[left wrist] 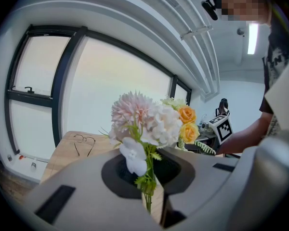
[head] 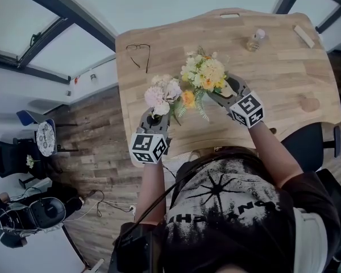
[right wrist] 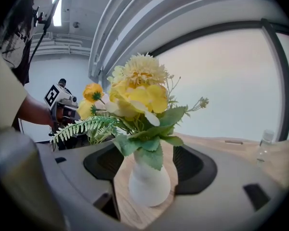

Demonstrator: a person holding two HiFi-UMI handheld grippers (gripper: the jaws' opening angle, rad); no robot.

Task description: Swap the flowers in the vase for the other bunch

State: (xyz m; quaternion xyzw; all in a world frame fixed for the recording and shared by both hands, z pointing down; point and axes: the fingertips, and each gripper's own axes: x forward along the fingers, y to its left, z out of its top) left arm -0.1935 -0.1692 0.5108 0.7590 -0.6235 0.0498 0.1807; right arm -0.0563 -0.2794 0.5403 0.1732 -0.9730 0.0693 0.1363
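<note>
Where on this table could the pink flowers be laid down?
Bare wood: the right half of the table, between the small bottle and the near edge; the strip between the glasses and the yellow flowers. Crowded: the near middle, where left gripper, right gripper, vase and pink bunch meet.

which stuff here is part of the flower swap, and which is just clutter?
Job: pink bunch, held in left gripper; yellow bunch, in white vase.
Lying about: glasses; small bottle; pale block, all on the table.
</note>
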